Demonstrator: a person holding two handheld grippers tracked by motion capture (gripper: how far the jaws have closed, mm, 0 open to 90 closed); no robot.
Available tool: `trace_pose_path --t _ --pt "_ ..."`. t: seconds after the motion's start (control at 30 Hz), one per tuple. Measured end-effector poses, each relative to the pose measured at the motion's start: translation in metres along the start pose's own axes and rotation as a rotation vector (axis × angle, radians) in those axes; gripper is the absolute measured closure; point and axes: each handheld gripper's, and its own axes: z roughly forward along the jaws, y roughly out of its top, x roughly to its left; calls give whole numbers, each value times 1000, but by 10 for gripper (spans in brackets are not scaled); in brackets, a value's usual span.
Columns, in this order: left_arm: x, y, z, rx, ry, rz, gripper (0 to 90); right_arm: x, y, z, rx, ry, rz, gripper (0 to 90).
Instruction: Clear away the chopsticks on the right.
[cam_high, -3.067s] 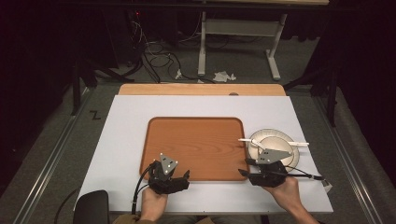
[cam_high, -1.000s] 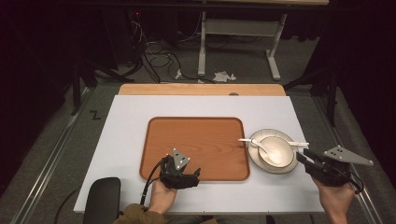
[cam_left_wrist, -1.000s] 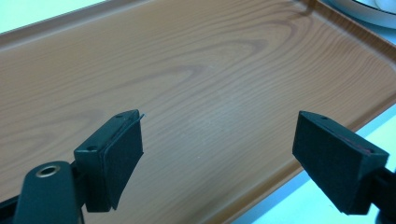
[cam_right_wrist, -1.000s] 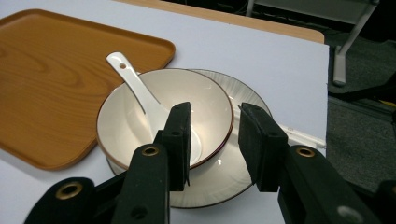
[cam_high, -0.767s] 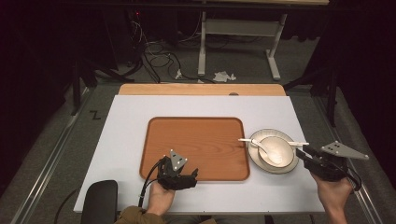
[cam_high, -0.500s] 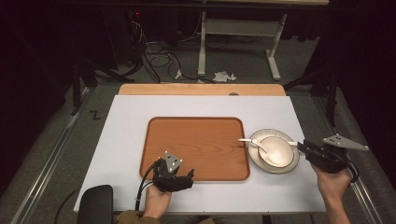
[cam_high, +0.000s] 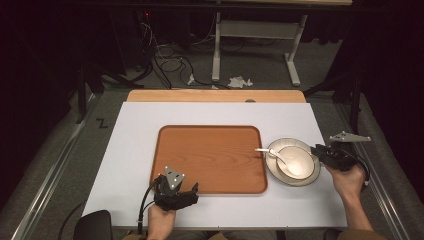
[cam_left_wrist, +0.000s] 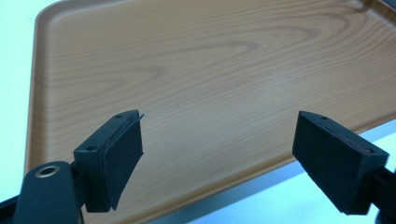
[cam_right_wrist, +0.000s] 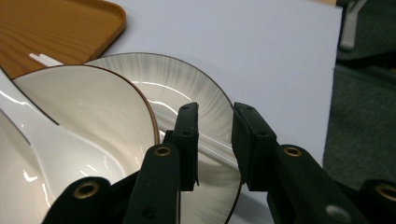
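Your right gripper has just been closing, jaws now narrow around the white chopsticks lying across the plate's near rim, to the right of the tray; whether the pads already press on them you cannot tell from here. Bowl sits on that plate with a white spoon in it, chopstick tips poking out toward the tray. Chopsticks look thin, stiff, light and slick, likely to roll or scissor apart, so pinch both together at this overhanging end, square across. Plate and bowl are breakable, don't lever against them. Your left gripper is wide open, empty, over the tray's near edge.
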Motion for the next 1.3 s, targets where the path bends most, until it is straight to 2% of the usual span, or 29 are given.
trace_pose_path --t 0.07,0.17,0.23,0.5,0.73,1.13,1.3 --pt "1 -1 -1 -4 3 -7 164 -5 0 6 31 -3 15 728" --pt "2 -2 -3 -2 13 -15 164 -8 2 8 46 0 28 728" --pt "3 -3 -3 1 13 -14 164 -9 3 9 48 1 28 727" --pt "4 -4 -5 -1 20 -19 164 -8 6 20 120 -5 4 708" --pt "3 -4 -4 2 20 -20 164 -15 5 24 116 19 24 704" --pt "3 -5 -4 8 22 -17 164 -12 9 31 145 19 -10 718" --pt "3 -5 -4 6 22 -19 164 -11 10 31 145 25 -20 756"
